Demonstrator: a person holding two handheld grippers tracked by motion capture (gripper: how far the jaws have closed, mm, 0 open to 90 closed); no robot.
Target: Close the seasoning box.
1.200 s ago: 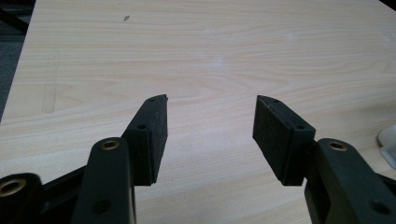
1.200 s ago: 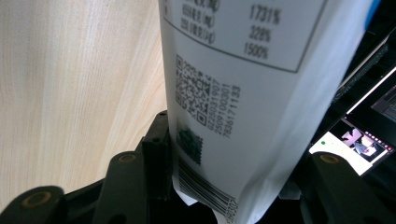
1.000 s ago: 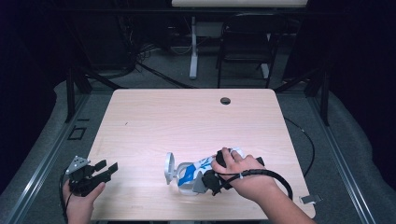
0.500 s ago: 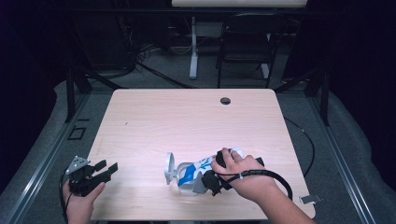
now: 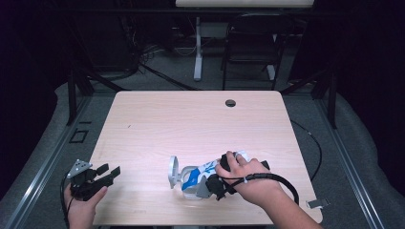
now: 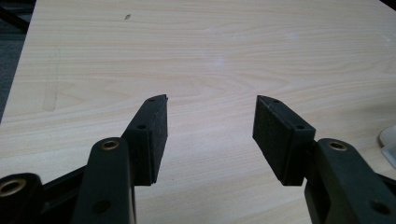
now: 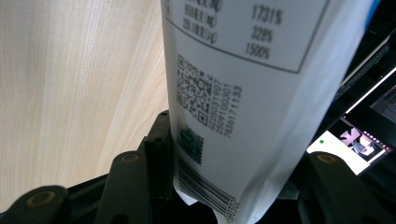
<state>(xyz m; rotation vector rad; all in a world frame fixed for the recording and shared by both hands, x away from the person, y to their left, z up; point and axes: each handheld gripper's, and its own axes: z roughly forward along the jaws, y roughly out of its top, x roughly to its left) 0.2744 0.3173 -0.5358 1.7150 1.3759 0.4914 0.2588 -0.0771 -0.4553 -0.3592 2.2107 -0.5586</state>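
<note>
My right gripper point(image 5: 210, 183) has its fingers point(image 7: 159, 154) clamped across a white and blue pouch point(image 5: 193, 174) lying on its side on the table point(image 5: 191, 119), near the front edge and somewhat right of centre, its label with barcode filling the space between the pads. My left gripper point(image 5: 102, 174) sits at the near left corner of the table, fingers point(image 6: 152, 135) wide apart with nothing between them, well clear of the pouch. Bare tabletop runs open from both grippers to the far edge, where a small dark hole point(image 5: 230, 103) sits.
</note>
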